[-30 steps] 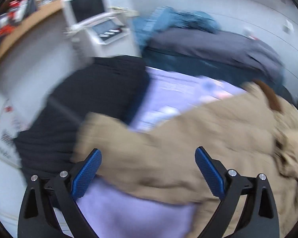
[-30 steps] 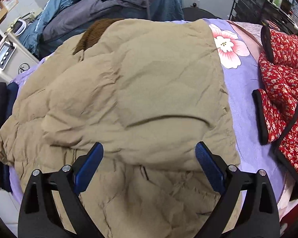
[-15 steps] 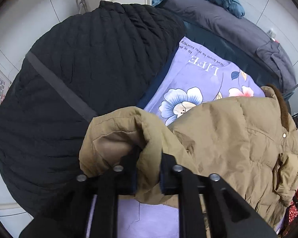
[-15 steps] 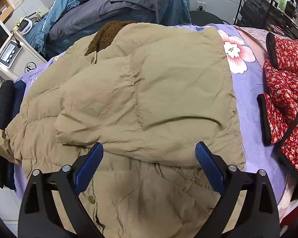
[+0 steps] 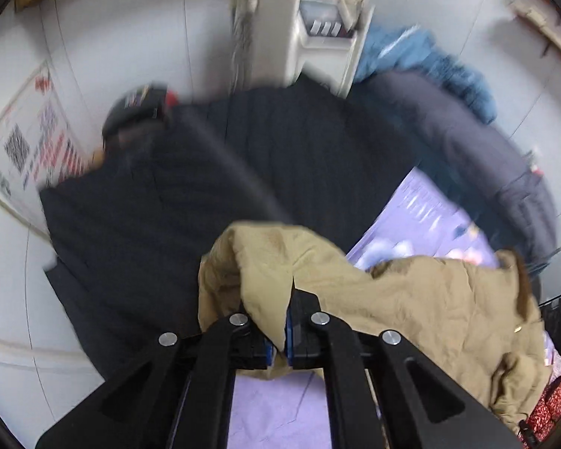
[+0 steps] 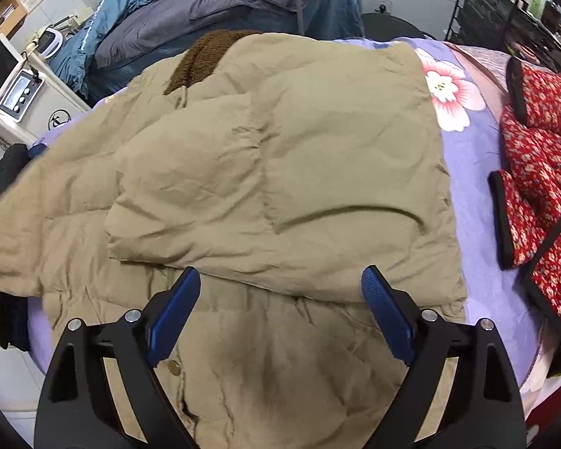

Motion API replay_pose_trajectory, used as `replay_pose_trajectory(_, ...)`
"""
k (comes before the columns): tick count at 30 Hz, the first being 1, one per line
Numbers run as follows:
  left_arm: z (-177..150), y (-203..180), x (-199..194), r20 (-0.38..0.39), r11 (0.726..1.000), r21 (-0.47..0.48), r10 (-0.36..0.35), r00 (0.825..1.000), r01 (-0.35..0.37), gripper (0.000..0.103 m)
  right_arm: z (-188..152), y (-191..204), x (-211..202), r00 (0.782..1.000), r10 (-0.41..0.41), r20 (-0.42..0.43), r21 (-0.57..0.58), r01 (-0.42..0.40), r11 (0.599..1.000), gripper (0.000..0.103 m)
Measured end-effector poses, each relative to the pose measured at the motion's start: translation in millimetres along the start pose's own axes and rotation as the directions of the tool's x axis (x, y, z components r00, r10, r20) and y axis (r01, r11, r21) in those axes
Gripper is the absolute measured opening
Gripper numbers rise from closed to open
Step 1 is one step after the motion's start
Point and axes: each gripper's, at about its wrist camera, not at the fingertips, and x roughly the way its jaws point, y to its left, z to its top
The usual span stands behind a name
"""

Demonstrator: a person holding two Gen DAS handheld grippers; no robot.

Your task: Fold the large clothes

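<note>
A tan padded jacket (image 6: 273, 172) with a brown fleece collar (image 6: 205, 56) lies on a purple flowered bedsheet (image 6: 475, 194), its right side folded over its middle. My left gripper (image 5: 278, 340) is shut on the end of the jacket's left sleeve (image 5: 265, 262) and holds it lifted above a black quilted coat (image 5: 243, 172). My right gripper (image 6: 280, 299) is open and empty, hovering over the jacket's lower front, just below the folded edge.
A red flowered garment (image 6: 535, 172) lies at the sheet's right edge. Blue and grey bedding (image 6: 213, 3) is piled behind. A white machine with a screen (image 5: 310, 22) stands at the left, next to the black coat. A dark wire rack (image 6: 505, 11) stands at the back right.
My left gripper closed on the sleeve end and has lifted it up off the black coat. My right gripper stayed open and drew slightly closer over the jacket.
</note>
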Motion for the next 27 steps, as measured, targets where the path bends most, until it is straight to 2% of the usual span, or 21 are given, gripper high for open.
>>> replay_pose_trajectory(3, -2, -1, 19, -0.014, 0.995, 0.049, 0.09, 0.996, -0.089, 0.005, 5, 9, -4, 1.0, 0.01, 0.016, -0.03, -0.009, 0.999, 0.087)
replay_pose_trajectory(6, 2, -11, 20, -0.017, 0.992, 0.071, 0.11, 0.994, -0.108, 0.005, 8, 14, -9, 0.999, 0.018, 0.034, -0.043, -0.017, 0.999, 0.087)
replay_pose_trajectory(8, 6, -23, 4, 0.007, 0.993, 0.089, 0.075, 0.997, -0.076, 0.005, 8, 13, -11, 0.999, 0.018, 0.037, -0.04, -0.016, 0.999, 0.087)
replay_pose_trajectory(11, 5, -52, -31, 0.042, 0.989, 0.149, -0.013, 0.999, 0.007, 0.005, 3, 9, -10, 0.999, 0.01, 0.032, -0.029, -0.009, 1.0, 0.087)
replay_pose_trajectory(14, -3, -110, -62, 0.071, 0.962, 0.255, -0.116, 0.991, 0.094, 0.005, -4, 4, -5, 1.0, 0.005, 0.01, -0.017, -0.004, 1.0, 0.079)
replay_pose_trajectory(17, -18, -183, -78, 0.047, 0.916, 0.336, -0.248, 0.968, 0.219, 0.005, -8, 1, -4, 1.0, 0.007, 0.0, -0.001, -0.007, 1.0, 0.076)
replay_pose_trajectory(18, -25, -209, -81, 0.03, 0.894, 0.362, -0.295, 0.955, 0.265, 0.005, -9, 1, -4, 1.0, 0.008, -0.001, -0.001, -0.008, 1.0, 0.076)
replay_pose_trajectory(19, -38, -247, -87, 0.002, 0.854, 0.406, -0.356, 0.934, 0.325, 0.005, -9, 0, -5, 1.0, 0.009, -0.003, 0.001, -0.009, 1.0, 0.076)
replay_pose_trajectory(21, -65, -307, -93, -0.047, 0.785, 0.481, -0.421, 0.906, 0.39, 0.005, -8, -3, -9, 1.0, 0.009, 0.008, 0.018, -0.009, 1.0, 0.076)
replay_pose_trajectory(24, -118, -384, -93, -0.112, 0.706, 0.563, -0.449, 0.886, 0.429, 0.004, -6, -11, -16, 1.0, 0.014, 0.022, 0.055, -0.015, 0.998, 0.076)
replay_pose_trajectory(26, -145, -417, -79, -0.156, 0.69, 0.587, -0.416, 0.896, 0.423, 0.005, -7, -17, -19, 1.0, 0.017, 0.022, 0.082, -0.019, 0.996, 0.076)
replay_pose_trajectory(27, -165, -438, -65, -0.194, 0.681, 0.605, -0.376, 0.906, 0.412, 0.005, -8, -20, -20, 1.0, 0.016, 0.02, 0.094, -0.018, 0.995, 0.076)
